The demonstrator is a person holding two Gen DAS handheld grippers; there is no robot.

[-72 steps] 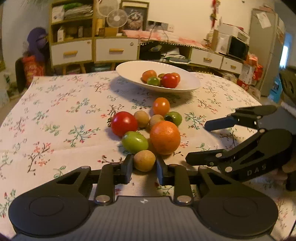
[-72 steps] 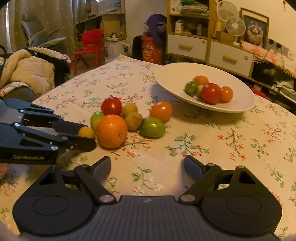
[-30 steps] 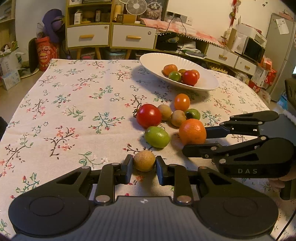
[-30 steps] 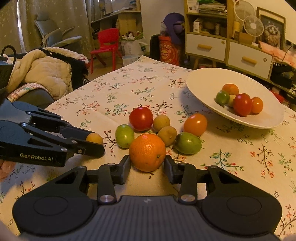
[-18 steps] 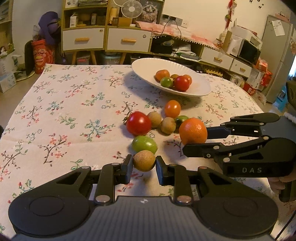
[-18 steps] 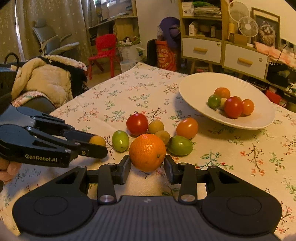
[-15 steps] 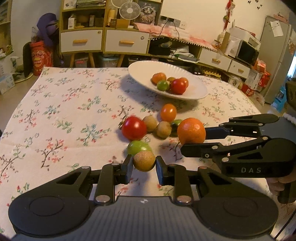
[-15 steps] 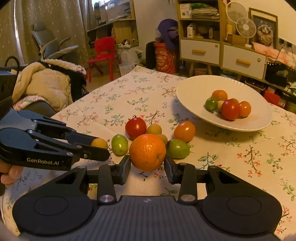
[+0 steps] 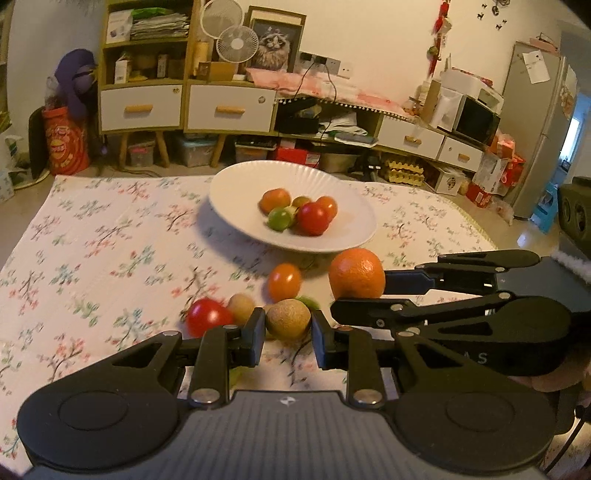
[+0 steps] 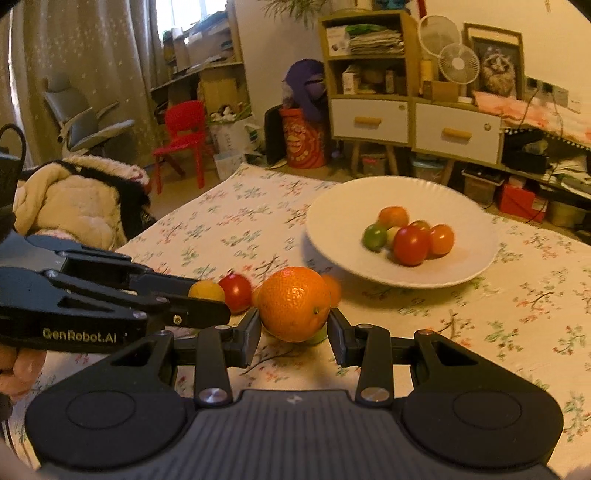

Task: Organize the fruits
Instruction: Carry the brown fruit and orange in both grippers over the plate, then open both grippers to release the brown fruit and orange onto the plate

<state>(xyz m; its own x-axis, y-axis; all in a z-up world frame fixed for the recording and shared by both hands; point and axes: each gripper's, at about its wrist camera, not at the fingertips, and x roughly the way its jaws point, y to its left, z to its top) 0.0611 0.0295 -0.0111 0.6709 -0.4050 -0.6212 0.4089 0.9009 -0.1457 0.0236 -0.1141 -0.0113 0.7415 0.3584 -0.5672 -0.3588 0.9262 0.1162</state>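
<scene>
Now both claws [image 9: 288, 330] [image 10: 293, 332] fruit-laden, aloft.

From my feed I see a cluttered living room in warm, yellowish light. A wooden shelf unit [image 9: 147, 66] with white drawers stands against the pale wall [image 9: 388, 33], two small fans [image 9: 231, 35] and a framed cat picture [image 9: 275, 40] on top. A low sideboard [image 9: 417, 136] carries a microwave [image 9: 474, 118], with a fridge [image 9: 535, 122] beyond. Left, by curtains [image 10: 92, 66], stand a red chair [image 10: 183, 136] and a grey chair [image 10: 85, 118].

right tool [image 10: 293, 332] grips orange [image 10: 294, 303] before plate [image 10: 469, 254].
</scene>
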